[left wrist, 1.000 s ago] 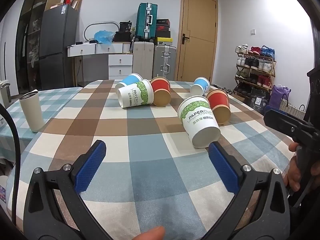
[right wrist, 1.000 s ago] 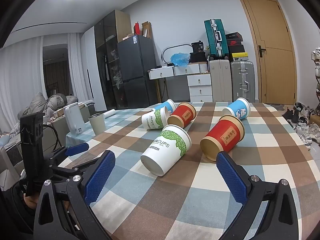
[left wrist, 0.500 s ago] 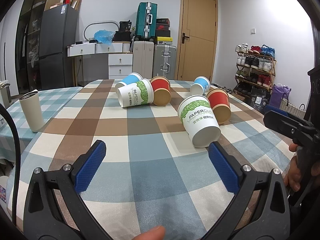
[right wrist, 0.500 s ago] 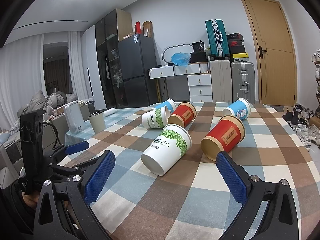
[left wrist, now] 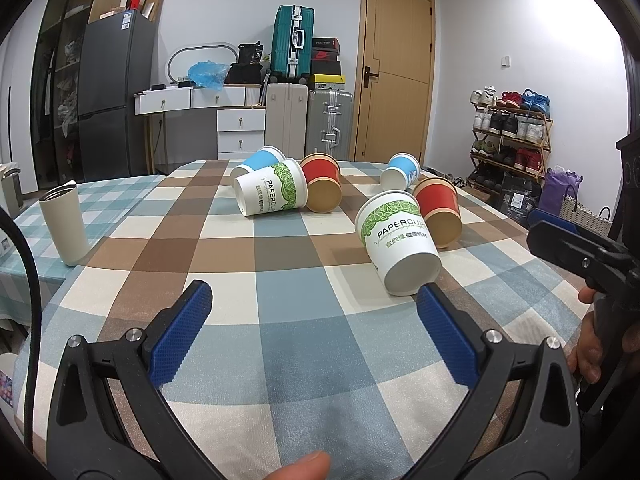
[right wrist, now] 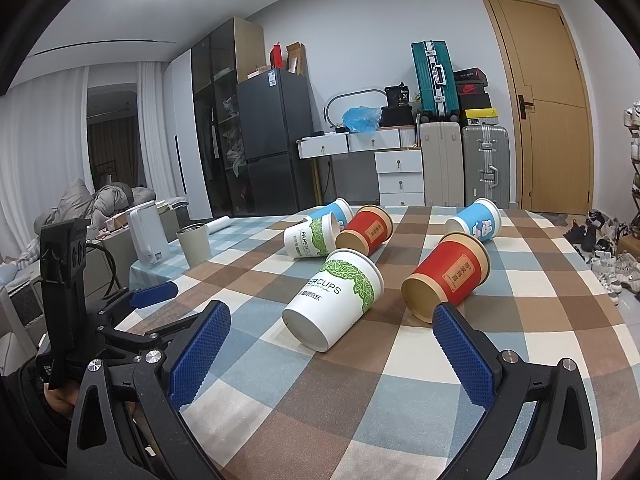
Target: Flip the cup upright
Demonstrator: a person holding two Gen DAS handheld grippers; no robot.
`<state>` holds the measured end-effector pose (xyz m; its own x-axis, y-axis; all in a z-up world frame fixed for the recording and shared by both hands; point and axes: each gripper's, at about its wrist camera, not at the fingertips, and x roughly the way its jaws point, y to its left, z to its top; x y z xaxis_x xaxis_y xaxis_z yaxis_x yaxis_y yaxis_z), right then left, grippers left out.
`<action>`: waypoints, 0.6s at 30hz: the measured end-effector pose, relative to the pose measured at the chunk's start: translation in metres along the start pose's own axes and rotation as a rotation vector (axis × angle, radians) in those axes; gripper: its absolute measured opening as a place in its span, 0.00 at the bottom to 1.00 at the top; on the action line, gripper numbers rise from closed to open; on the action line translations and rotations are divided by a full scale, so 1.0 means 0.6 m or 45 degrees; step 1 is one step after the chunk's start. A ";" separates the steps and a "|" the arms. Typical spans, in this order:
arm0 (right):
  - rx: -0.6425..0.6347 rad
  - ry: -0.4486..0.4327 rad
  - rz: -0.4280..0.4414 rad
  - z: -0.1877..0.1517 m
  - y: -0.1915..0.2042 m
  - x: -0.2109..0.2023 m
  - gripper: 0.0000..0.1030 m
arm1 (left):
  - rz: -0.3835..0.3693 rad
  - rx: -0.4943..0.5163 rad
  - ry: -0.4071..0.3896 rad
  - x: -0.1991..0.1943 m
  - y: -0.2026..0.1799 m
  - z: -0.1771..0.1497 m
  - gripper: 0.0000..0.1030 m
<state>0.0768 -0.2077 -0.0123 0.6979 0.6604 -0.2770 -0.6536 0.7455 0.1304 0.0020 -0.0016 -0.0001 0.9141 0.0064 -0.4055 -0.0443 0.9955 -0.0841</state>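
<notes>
Nothing is shifting since before; you are holding both grippers, left (left wrist: 314, 308) and right (right wrist: 332, 330), spread wide, the nearest white cup (right wrist: 334, 300) lying on its side.

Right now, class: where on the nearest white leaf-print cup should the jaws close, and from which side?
Probably the mid-wall of the nearest white cup, jaws across its width, from above: it lies on its side, base toward the right gripper.
</notes>
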 end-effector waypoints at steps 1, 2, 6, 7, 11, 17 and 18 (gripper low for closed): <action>0.000 -0.002 0.000 -0.001 -0.002 0.002 1.00 | 0.000 0.000 -0.001 0.001 0.000 0.000 0.99; -0.001 -0.002 0.000 -0.001 -0.002 0.002 1.00 | 0.000 0.000 -0.002 0.001 0.000 0.000 0.99; -0.001 -0.002 0.000 -0.001 -0.002 0.002 1.00 | 0.001 0.003 -0.001 0.000 0.000 0.000 0.99; -0.002 -0.002 -0.001 -0.001 -0.001 0.002 1.00 | 0.000 0.003 0.001 -0.001 0.000 -0.001 0.99; -0.005 -0.002 -0.001 -0.001 -0.001 0.002 1.00 | 0.000 0.004 0.001 -0.001 0.000 -0.001 0.99; -0.002 -0.003 0.000 -0.001 -0.002 0.003 1.00 | -0.003 0.006 0.000 0.004 0.000 0.001 0.99; -0.001 -0.002 0.000 -0.001 -0.002 0.003 1.00 | -0.003 0.005 -0.002 0.004 0.000 0.001 0.99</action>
<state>0.0785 -0.2075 -0.0136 0.6986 0.6603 -0.2757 -0.6537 0.7456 0.1293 0.0047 -0.0012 -0.0003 0.9149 0.0046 -0.4038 -0.0409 0.9958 -0.0814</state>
